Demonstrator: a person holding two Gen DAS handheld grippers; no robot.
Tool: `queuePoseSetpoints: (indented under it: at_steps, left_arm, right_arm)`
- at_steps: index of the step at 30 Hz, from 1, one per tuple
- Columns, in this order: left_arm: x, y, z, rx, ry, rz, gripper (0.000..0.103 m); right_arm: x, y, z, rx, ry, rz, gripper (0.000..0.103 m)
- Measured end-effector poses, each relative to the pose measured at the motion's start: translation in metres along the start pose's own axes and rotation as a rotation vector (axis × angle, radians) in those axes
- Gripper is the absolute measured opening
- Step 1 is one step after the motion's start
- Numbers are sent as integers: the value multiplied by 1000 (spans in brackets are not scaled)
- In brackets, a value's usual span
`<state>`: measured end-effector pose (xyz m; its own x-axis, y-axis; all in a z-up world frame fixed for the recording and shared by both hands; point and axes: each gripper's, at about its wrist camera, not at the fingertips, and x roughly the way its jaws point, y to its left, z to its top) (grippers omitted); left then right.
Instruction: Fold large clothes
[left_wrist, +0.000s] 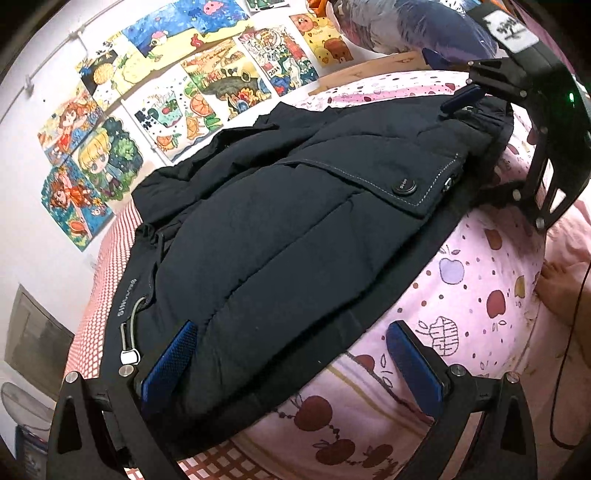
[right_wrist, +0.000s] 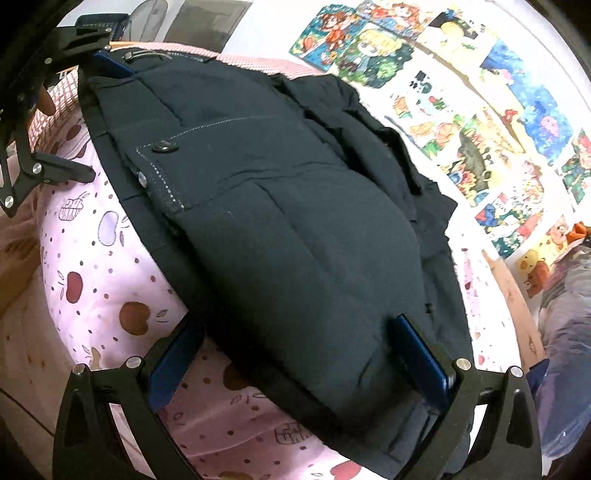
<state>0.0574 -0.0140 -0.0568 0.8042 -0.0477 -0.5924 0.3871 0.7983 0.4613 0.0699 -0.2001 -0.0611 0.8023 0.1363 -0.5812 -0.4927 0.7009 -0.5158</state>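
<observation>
Jacket (left_wrist: 280, 229) flat on pink bedsheet (left_wrist: 461, 295), both grippers at its near edge.
Left gripper (left_wrist: 291, 362) spread wide, straddling the hem; right gripper (right_wrist: 299, 354) likewise wide, edge between its fingers, nothing clamped.

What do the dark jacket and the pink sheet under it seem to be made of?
The jacket looks like matte woven synthetic over padding: puffy quilted panels, pale contrast stitching, a dark snap button. The sheet seems a soft printed cotton-like fabric, dull, with apple patterns; the exact fibre cannot be told.
</observation>
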Motion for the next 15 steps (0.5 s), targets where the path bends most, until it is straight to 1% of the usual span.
queuePoseSetpoints:
  at_steps: [2, 5, 6, 8, 10, 12, 13, 14, 15]
  left_arm:
    - [-2, 0, 1, 1, -9, 4, 103]
    - [-4, 2, 2, 7, -30, 18, 103]
    - [-5, 2, 2, 14, -42, 33, 103]
    - [-7, 4, 3, 28, -66, 66, 103]
    - [-8, 5, 4, 41, -82, 82, 103]
    - [-8, 4, 4, 51, -86, 86, 103]
    - [-8, 4, 3, 53, -84, 83, 103]
    - [-8, 3, 2, 55, -81, 79, 103]
    - [-7, 3, 1, 56, -80, 77, 103]
  right_arm:
    - [-1, -5, 0, 14, -10, 1, 92]
    - [1, -16, 0, 71, -13, 17, 91]
    - [1, -20, -1, 90, -20, 17, 91]
    - [1, -24, 0, 102, -35, 20, 79]
    - [0, -26, 0, 106, -51, 14, 76]
    - [-1, -26, 1, 110, -67, 17, 69]
    - [-3, -26, 1, 110, -74, 21, 61]
    - [-5, -26, 2, 108, -83, 30, 52]
    - [-7, -25, 4, 104, -93, 40, 46]
